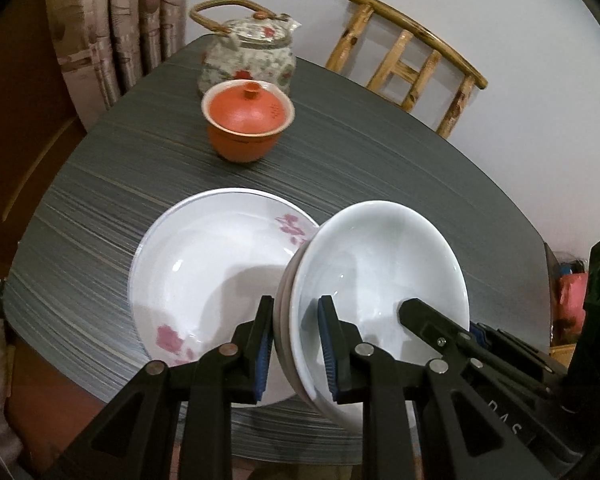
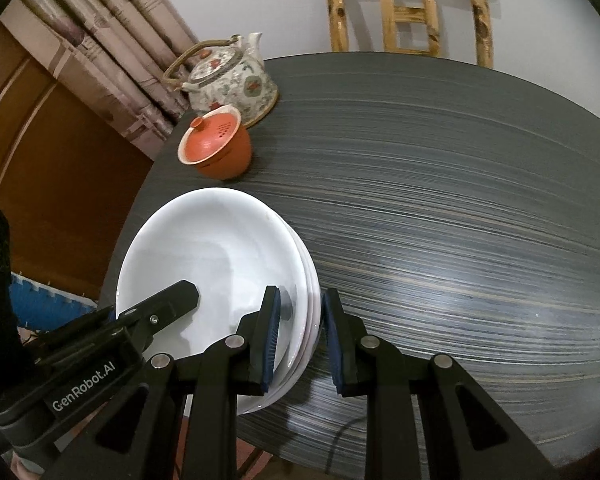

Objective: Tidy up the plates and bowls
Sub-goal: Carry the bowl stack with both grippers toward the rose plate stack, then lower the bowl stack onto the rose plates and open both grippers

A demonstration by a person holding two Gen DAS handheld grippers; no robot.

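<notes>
blue-padded fingers of the left hand-held gripper [image 1: 296,344] pinch the near-left rim of a small stack of white plates [image 1: 380,264], and the right hand-held gripper [image 2: 300,336] clamps the opposite rim, both narrowed onto the edge. the stack hangs tilted over the dark desk [image 2: 440,200], overlapping the flowered plate [image 1: 204,264] that lies flat beside it. glazed ceramic like this is likely heavy, stiff, slick and easily chipped; rim grips on opposite sides seem the sound hold, kept level so the plates do not slide apart. an orange lidded cup [image 1: 246,120] and floral teapot [image 1: 248,56] stand well beyond.
</notes>
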